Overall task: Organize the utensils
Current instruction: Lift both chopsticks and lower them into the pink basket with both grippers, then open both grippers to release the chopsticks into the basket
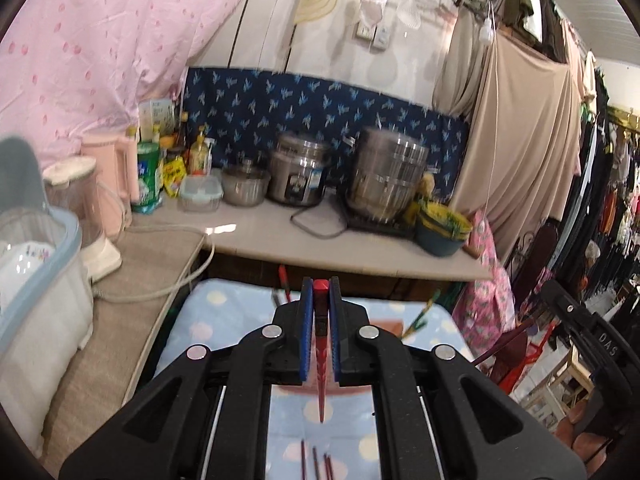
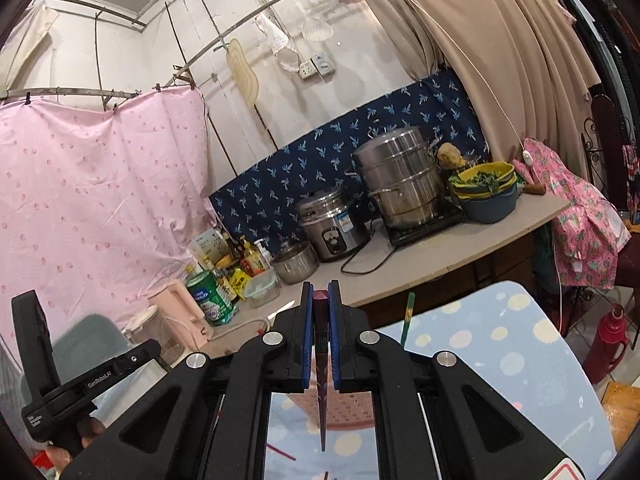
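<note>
Each hand's gripper is lifted above a dotted blue worktop [image 1: 224, 312], jaws clenched on one chopstick: the left gripper [image 1: 320, 334] grips a red chopstick [image 1: 320, 360], the right gripper [image 2: 320, 336] a dark chopstick [image 2: 322, 400]. More chopsticks [image 1: 316, 462] lie near, below the left gripper. This looks like the carrying step; next, both likely need lowering, tip first, into a pink holder [image 2: 340, 404] under the right gripper.

Matte black plastic on both the left gripper [image 1: 321, 292] and the right gripper [image 2: 321, 292], with blue ribbed pads [image 1: 306, 320] lining the fingers. Round silver pivot screws, thin steel rods beneath, white lettering on the handles.
</note>
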The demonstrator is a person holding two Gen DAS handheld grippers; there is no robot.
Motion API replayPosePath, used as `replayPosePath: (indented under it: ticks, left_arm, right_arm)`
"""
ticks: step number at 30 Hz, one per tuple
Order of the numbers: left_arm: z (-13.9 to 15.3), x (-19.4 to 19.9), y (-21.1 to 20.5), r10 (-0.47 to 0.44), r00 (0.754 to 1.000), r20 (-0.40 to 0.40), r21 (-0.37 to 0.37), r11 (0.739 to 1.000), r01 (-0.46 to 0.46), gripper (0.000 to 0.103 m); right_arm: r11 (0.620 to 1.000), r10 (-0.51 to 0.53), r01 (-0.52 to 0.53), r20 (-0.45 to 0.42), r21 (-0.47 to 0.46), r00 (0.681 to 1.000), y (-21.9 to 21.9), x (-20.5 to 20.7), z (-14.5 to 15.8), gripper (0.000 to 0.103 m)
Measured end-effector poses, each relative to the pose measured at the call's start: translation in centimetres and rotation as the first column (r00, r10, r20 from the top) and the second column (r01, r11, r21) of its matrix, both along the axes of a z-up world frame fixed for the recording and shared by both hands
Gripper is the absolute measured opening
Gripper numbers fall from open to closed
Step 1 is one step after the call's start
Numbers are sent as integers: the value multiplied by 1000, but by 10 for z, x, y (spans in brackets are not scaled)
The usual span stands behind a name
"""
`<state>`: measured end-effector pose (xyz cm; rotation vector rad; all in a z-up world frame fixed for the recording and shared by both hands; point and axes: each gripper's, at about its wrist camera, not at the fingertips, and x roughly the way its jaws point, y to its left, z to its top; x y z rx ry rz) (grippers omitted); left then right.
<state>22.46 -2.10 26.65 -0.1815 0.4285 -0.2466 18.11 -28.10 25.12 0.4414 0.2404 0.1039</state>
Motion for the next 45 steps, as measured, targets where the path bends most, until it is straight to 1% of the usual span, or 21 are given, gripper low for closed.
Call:
replayPosePath:
  ticks: [2, 5, 8, 10, 13, 18, 22, 26, 30, 33, 34, 35, 37, 40, 43, 45]
  left_arm:
    - [17, 9, -1, 10, 999, 46, -15, 1000, -10, 7]
    - [34, 25, -3, 32, 995, 97, -39, 999, -28, 7]
    - [39, 43, -7, 62, 988, 139, -42, 997, -57, 7]
    - [37, 58, -10, 72, 988, 138, -37, 997, -67, 7]
    - [27, 74, -14, 76, 989, 123, -34, 997, -73, 7]
    - [-1, 94, -20, 79, 994, 72, -13, 997, -78, 7]
    - [-25, 104, -24, 79, 996, 43, 22, 997, -80, 7]
    - [-46, 114, -25, 76, 997, 5, 30, 997, -76, 7]
    - [-65, 119, -28, 68, 997, -33, 40, 997, -66, 7]
    - [-75, 119, -33, 64, 997, -52, 52, 997, -62, 8]
    - [-78, 118, -34, 69, 996, -54, 58, 996, -66, 13]
    - [-80, 116, -34, 70, 996, -54, 62, 996, -66, 17]
    - [-82, 112, -34, 80, 996, -48, 66, 995, -77, 38]
    - [-82, 103, -33, 83, 996, -40, 70, 994, -80, 42]
    - [-81, 91, -31, 83, 996, -38, 72, 994, -80, 47]
    - [-80, 80, -29, 80, 996, -33, 75, 994, -78, 48]
  right_arm:
    - [1000, -9, 9, 21, -2, 1000, 0, 10, 13, 7]
    - [1000, -25, 25, 45, -6, 999, 1, 30, 28, 7]
    - [999, -32, 33, 56, -13, 998, 2, 51, 34, 7]
    - [999, -35, 36, 56, -26, 998, 3, 65, 34, 7]
    - [997, -39, 41, 41, -58, 998, 8, 84, 27, 7]
    - [995, -31, 28, -29, -91, 999, 14, 112, -3, 7]
    - [996, -24, 17, -84, -89, 996, 16, 123, -32, 7]
    - [996, -13, 0, -138, -92, 990, 20, 133, -55, 7]
    - [994, 0, -20, -173, -111, 985, 27, 137, -70, 7]
    - [992, 9, -33, -190, -120, 982, 31, 138, -75, 7]
    - [992, 9, -33, -195, -119, 981, 31, 138, -77, 11]
    - [993, 9, -33, -197, -117, 980, 31, 137, -78, 13]
    - [993, 10, -34, -197, -114, 980, 30, 133, -78, 20]
    - [992, 7, -29, -180, -120, 984, 29, 121, -73, 30]
    - [990, 4, -27, -164, -136, 986, 30, 105, -68, 31]
    - [989, 6, -28, -155, -143, 988, 30, 93, -66, 31]
